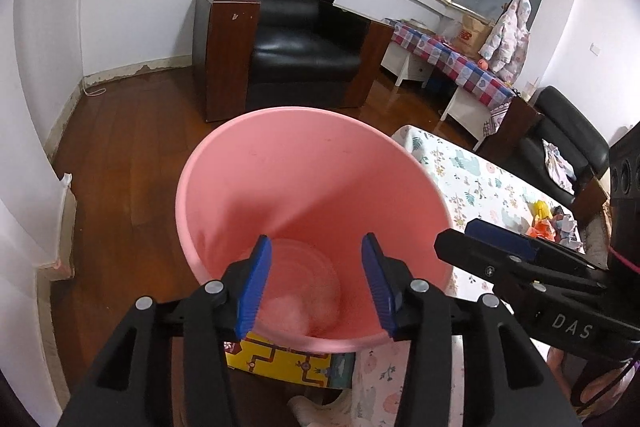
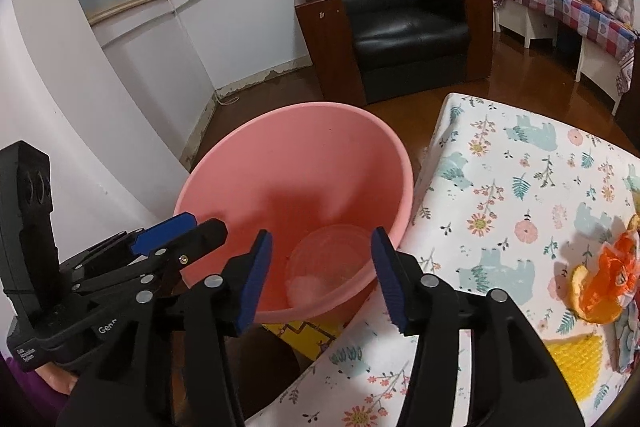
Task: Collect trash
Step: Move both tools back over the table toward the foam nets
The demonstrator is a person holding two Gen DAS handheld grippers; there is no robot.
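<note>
Both claws, left (image 1: 316, 285) and right (image 2: 322, 281), gape empty over the bin (image 1: 224, 163); next, fetch peel (image 2: 588, 297) lying to the right.

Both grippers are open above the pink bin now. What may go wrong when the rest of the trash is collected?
1. The pink bin stands beside the table, not under it, so trash pushed off the floral tablecloth edge may land on the floor.
2. The orange peel and yellow net lie close together; the right hand-held gripper may pinch both, or the cloth.
</note>
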